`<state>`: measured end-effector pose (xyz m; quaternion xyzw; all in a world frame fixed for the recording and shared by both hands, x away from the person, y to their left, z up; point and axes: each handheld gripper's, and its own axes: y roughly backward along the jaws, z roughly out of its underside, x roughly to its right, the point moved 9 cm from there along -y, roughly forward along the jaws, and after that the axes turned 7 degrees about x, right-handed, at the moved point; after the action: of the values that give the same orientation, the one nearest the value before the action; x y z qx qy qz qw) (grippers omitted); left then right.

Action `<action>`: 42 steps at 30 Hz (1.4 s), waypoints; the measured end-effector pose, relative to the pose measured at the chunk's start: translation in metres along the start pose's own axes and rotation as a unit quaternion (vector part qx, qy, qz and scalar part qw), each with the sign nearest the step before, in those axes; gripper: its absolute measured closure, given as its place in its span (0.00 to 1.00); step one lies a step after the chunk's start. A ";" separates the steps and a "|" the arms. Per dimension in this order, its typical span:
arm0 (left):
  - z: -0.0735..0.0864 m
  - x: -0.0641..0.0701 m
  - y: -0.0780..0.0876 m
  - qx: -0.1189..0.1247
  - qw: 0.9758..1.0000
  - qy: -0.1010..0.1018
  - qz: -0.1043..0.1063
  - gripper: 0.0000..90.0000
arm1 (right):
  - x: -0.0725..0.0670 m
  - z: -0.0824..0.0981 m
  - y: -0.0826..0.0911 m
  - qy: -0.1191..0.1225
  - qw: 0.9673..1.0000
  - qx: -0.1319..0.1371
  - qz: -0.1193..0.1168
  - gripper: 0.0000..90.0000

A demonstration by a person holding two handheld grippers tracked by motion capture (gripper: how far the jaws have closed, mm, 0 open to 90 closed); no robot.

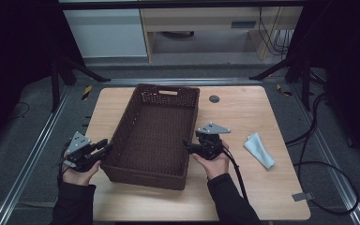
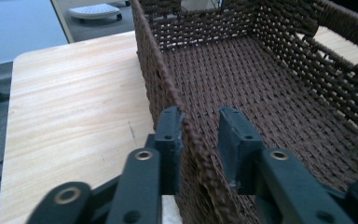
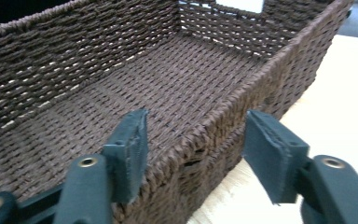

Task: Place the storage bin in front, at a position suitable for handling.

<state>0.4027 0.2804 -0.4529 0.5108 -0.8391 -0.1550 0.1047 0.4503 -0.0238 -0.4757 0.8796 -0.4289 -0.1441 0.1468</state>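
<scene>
Your left gripper [image 2: 199,135] and right gripper [image 3: 193,149] both straddle the basket [image 1: 152,136] long walls (jaws apart, not clamped).

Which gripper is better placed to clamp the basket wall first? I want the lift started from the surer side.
Left, probably. The left gripper straddles the basket wall closely, one pad at the weave. The right gripper also straddles its wall, with clear gaps on both sides.
</scene>
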 end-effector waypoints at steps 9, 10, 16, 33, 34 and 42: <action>-0.004 -0.012 -0.017 -0.004 1.000 -0.015 -0.009 0.70 | -0.003 0.000 0.000 0.009 1.000 -0.016 -0.005 0.57; -0.004 -0.012 -0.021 -0.004 1.000 -0.019 -0.006 0.69 | -0.003 0.000 0.001 0.008 1.000 -0.017 -0.004 0.57; 0.000 -0.009 -0.041 -0.016 0.999 -0.032 0.002 0.66 | -0.002 0.000 0.005 0.009 1.000 -0.019 -0.003 0.61; -0.001 0.014 -0.053 -0.023 0.999 -0.021 0.007 0.74 | 0.028 -0.008 0.018 -0.004 1.000 0.005 0.017 0.48; -0.003 0.011 -0.054 -0.025 0.999 -0.025 0.001 0.69 | 0.031 -0.006 0.016 -0.005 1.000 0.003 0.017 0.48; -0.005 0.001 -0.072 -0.023 0.999 -0.033 -0.001 0.58 | 0.028 -0.002 0.006 0.004 1.000 -0.001 0.013 0.48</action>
<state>0.4630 0.2476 -0.4745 0.5035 -0.8379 -0.1909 0.0888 0.4632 -0.0491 -0.4752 0.8745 -0.4394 -0.1390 0.1512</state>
